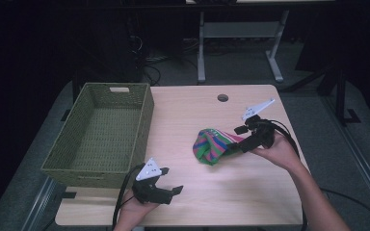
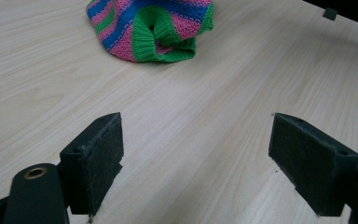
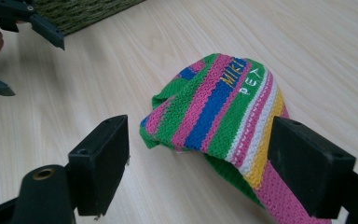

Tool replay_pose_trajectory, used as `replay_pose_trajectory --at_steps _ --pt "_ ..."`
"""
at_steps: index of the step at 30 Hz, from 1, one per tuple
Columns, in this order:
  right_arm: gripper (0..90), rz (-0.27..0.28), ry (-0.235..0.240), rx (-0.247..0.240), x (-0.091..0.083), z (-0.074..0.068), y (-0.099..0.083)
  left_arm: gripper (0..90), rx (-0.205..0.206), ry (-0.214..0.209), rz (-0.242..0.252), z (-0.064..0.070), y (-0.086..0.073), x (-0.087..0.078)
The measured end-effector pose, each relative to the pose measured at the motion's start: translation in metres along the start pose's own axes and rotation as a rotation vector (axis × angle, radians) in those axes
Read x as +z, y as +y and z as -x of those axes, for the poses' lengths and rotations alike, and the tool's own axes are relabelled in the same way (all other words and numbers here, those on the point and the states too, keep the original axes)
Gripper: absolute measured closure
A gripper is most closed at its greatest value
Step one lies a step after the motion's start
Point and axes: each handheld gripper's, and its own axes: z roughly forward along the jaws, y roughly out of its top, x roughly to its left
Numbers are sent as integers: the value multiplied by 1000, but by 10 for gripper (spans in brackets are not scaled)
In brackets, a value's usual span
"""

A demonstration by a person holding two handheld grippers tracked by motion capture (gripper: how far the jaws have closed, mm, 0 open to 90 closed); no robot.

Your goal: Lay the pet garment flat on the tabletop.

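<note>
Striped knit hat [image 1: 215,146] sits crumpled on the table [image 1: 250,187], approx mid-right, w/ the wicker basket [image 1: 101,134] off at its 9 o'clock. Looks light, floppy, zero stiffness, so it'll sag and stretch when lifted; not slippery or fragile imo. Best bite is prob the thick green ribbed cuff [image 2: 165,39]. Right tool [image 3: 198,172] is spread wide, hat edge lying btwn the jaws, not pinched yet. Left tool [image 2: 196,158] also spread, holding nothing, at the hat's 7 o'clock. Stitched text reads "MIKI" and "PEA", rest hidden.
</note>
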Motion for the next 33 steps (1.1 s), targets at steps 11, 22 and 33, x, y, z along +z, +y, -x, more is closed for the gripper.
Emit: replay_pose_trajectory --at_steps 11,22,33 --pt "211 -40 -14 -7 19 7 17 174 6 1 -4 -2 0 -2" --pt "221 -89 -18 -12 41 15 25 174 8 0 -1 -2 0 -2" --pt "234 -126 -22 9 58 25 23 174 10 0 -6 -2 0 -2"
